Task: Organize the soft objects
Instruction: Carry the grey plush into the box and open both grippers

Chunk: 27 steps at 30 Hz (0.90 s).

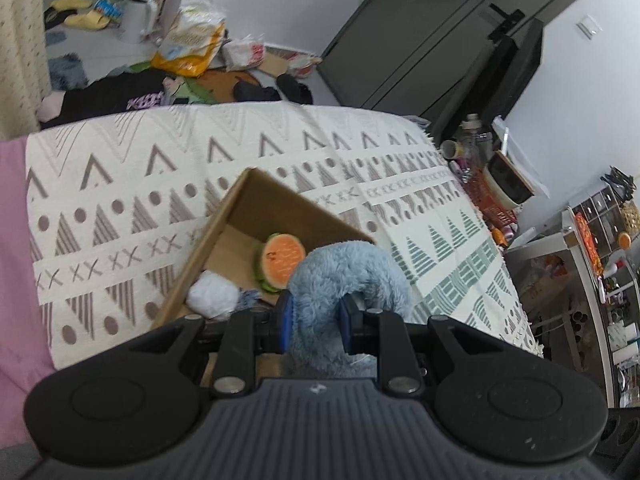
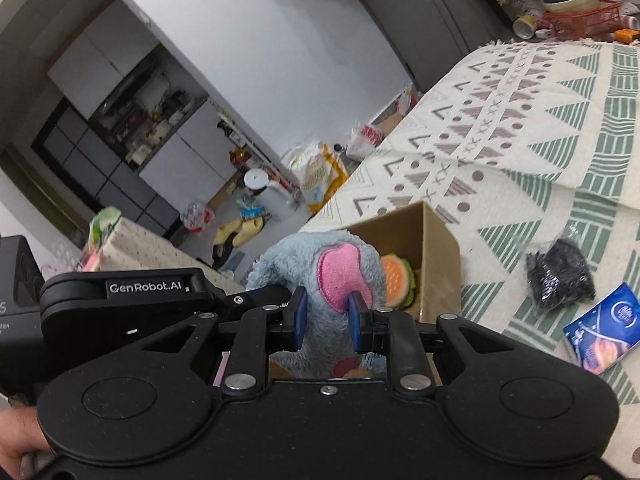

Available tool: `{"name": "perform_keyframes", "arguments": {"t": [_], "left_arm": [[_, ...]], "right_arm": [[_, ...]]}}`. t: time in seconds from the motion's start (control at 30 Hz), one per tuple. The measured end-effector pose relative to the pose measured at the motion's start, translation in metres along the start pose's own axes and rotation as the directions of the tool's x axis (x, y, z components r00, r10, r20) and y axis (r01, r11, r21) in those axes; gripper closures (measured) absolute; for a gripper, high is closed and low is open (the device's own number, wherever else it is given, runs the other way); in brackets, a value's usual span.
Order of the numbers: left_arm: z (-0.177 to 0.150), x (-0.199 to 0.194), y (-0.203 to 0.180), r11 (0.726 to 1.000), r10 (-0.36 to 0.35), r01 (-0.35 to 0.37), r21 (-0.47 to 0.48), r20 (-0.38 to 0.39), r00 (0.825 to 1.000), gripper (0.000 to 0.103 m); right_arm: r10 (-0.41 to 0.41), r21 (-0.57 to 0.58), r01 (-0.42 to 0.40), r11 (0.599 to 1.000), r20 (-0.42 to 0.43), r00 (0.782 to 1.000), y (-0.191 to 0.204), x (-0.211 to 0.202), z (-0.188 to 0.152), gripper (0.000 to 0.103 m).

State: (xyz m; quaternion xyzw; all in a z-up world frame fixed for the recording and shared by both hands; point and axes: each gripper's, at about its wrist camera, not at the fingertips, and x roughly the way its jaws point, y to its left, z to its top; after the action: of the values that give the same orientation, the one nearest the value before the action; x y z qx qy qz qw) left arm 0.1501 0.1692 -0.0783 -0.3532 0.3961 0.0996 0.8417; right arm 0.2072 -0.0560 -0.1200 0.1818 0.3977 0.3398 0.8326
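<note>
I am gripping a fluffy blue plush toy (image 1: 344, 276) with both grippers at once. My left gripper (image 1: 316, 316) is clamping its blue pads on a curved furry part of the toy, and my right gripper (image 2: 325, 314) is pinching a part that bears a pink patch. The toy is hanging just above an open cardboard box (image 1: 256, 204). Inside the box a plush burger (image 1: 280, 258) is leaning against the far wall and a white fluffy ball (image 1: 212, 298) is lying near the left wall. The box is sitting on a patterned blanket (image 1: 120, 184). Toward the blanket's right edge, a black bundle in a clear bag (image 2: 560, 276) and a blue packet (image 2: 604, 328) are lying close together.
</note>
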Motion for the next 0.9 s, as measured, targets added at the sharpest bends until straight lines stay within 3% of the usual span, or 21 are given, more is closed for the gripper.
{"name": "perform_keyframes", "arguments": {"t": [0.4, 0.7, 0.8, 0.9], "left_arm": [[0.005, 0.017, 0.028, 0.998, 0.062, -0.063, -0.018, -0.070, 0.996, 0.080], [0.004, 0.028, 0.030, 0.991, 0.134, -0.134, 0.006, -0.099, 0.986, 0.076], [0.004, 0.027, 0.026, 0.991, 0.137, -0.136, 0.016, -0.104, 0.985, 0.068], [0.003, 0.022, 0.020, 0.987, 0.160, -0.157, 0.042, -0.085, 0.983, 0.056]], "right_arm": [[-0.039, -0.067, 0.034, 0.997, -0.078, 0.996, 0.017, 0.024, -0.013, 0.081], [-0.058, -0.110, 0.047, 0.993, -0.098, 0.993, 0.021, 0.026, -0.015, 0.070], [-0.073, -0.102, 0.063, 0.993, -0.094, 0.993, 0.018, 0.021, -0.013, 0.058], [-0.080, -0.099, 0.071, 0.993, -0.087, 0.993, 0.016, 0.014, -0.008, 0.053]]}}
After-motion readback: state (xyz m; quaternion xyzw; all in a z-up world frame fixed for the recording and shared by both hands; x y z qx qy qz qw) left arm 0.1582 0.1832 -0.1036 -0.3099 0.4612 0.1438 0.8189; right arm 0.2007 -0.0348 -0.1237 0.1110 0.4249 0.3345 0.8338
